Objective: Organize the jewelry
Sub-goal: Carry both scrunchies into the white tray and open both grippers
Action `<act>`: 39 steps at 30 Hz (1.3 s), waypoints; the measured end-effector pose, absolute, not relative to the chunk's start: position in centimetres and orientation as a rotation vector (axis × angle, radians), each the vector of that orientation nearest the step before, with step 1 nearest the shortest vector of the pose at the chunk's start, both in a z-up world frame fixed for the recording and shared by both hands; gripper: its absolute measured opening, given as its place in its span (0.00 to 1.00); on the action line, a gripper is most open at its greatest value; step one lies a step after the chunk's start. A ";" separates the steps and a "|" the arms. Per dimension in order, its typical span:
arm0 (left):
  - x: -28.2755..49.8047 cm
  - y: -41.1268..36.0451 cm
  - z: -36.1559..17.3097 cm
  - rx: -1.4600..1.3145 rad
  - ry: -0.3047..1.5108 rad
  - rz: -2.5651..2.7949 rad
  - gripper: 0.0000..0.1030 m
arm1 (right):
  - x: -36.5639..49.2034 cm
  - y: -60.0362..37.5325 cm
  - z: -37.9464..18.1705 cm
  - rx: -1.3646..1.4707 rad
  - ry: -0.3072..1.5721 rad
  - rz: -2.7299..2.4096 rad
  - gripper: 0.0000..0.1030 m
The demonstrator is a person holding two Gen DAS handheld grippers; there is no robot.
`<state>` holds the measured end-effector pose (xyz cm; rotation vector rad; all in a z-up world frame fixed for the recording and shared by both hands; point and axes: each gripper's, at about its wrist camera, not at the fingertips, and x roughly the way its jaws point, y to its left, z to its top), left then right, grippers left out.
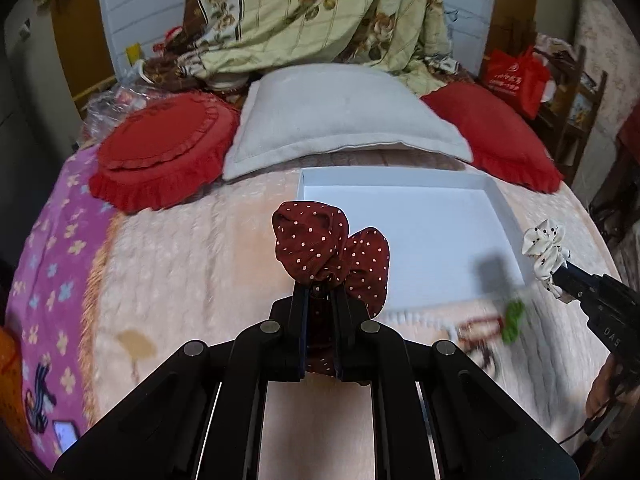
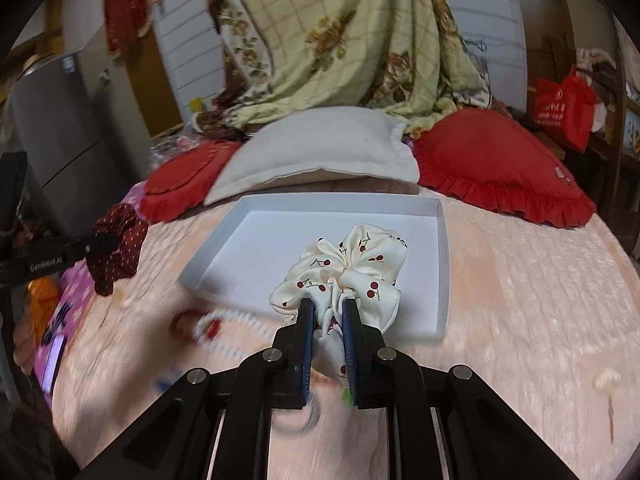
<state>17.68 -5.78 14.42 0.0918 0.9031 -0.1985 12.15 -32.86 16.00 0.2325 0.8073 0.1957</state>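
Observation:
My left gripper (image 1: 320, 294) is shut on a dark red polka-dot scrunchie (image 1: 328, 252) and holds it above the bed, just left of the near edge of a shallow white box (image 1: 496, 200). My right gripper (image 2: 328, 304) is shut on a cream cherry-print scrunchie (image 2: 352, 268) and holds it over the near edge of the white box (image 2: 442, 240). The right gripper also shows in the left wrist view (image 1: 560, 278) with the cream scrunchie (image 1: 544, 248). The left gripper also shows in the right wrist view (image 2: 108, 244) with the red scrunchie (image 2: 120, 248). The box looks empty.
A pearl string (image 2: 236, 320), a red piece (image 2: 200, 326) and a green piece (image 1: 512, 320) lie blurred on the peach blanket (image 2: 520, 300) before the box. A grey pillow (image 1: 340, 116) and two red cushions (image 1: 160, 156) (image 1: 500, 132) lie behind. A phone (image 1: 66, 434) lies at the left.

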 end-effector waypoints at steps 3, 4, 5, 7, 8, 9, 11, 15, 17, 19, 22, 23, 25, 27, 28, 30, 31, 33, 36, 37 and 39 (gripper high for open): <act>21.7 -7.4 12.5 0.106 0.923 -0.180 0.08 | 16.9 -34.0 14.8 0.266 0.845 0.174 0.13; 23.4 -8.1 11.5 0.123 0.933 -0.173 0.08 | 18.6 -34.3 14.2 0.269 0.861 0.163 0.13; 24.5 -8.6 10.8 0.134 0.940 -0.169 0.08 | 20.0 -34.5 13.6 0.267 0.874 0.152 0.13; 26.9 -9.6 9.2 0.163 0.952 -0.158 0.08 | 22.2 -34.8 12.5 0.267 0.899 0.139 0.13; 27.7 -9.8 8.6 0.170 0.956 -0.153 0.08 | 23.3 -34.9 11.9 0.261 0.911 0.129 0.13; 28.8 -10.0 7.9 0.173 0.959 -0.146 0.08 | 24.1 -35.0 11.2 0.252 0.920 0.120 0.13; 30.1 -10.1 7.0 0.163 0.967 -0.148 0.08 | 25.7 -35.2 9.9 0.242 0.943 0.105 0.13; 32.5 -9.9 5.4 0.136 0.998 -0.164 0.20 | 27.6 -35.1 8.0 0.224 0.972 0.088 0.13; 32.9 -9.7 5.1 0.102 1.006 -0.178 0.31 | 28.1 -35.2 7.6 0.231 0.982 0.082 0.18; 33.1 -9.2 5.1 0.043 1.009 -0.204 0.42 | 28.4 -35.3 7.6 0.227 0.973 0.077 0.42; 32.9 -8.1 5.4 -0.053 1.016 -0.248 0.48 | 27.8 -35.2 8.5 0.194 0.919 0.064 0.65; 32.7 -7.8 5.6 -0.071 1.016 -0.254 0.48 | 27.5 -35.1 8.9 0.183 0.910 0.061 0.65; 32.1 -7.2 6.5 -0.102 1.003 -0.247 0.48 | 26.8 -35.1 9.8 0.192 0.895 0.061 0.65; 31.4 -6.7 7.7 -0.120 0.991 -0.248 0.48 | 25.8 -35.3 10.9 0.206 0.875 0.061 0.65; 30.9 -6.4 8.4 -0.131 0.984 -0.251 0.48 | 25.1 -35.4 11.5 0.211 0.863 0.063 0.65; 29.9 -6.0 9.8 -0.147 0.968 -0.258 0.48 | 23.6 -35.5 12.7 0.211 0.843 0.067 0.65; 29.1 -5.9 10.5 -0.151 0.959 -0.262 0.49 | 22.8 -35.4 13.2 0.208 0.836 0.069 0.65; 27.1 -5.6 12.0 -0.145 0.939 -0.273 0.49 | 20.6 -35.5 14.2 0.204 0.825 0.085 0.65; 23.0 -5.5 13.8 -0.109 0.906 -0.292 0.49 | 17.0 -35.3 15.0 0.198 0.818 0.117 0.65; 20.9 -5.4 14.3 -0.095 0.894 -0.307 0.50 | 15.8 -35.3 15.1 0.198 0.819 0.126 0.65; 17.8 -5.3 14.3 -0.084 0.894 -0.322 0.52 | 13.2 -35.3 14.8 0.208 0.828 0.146 0.65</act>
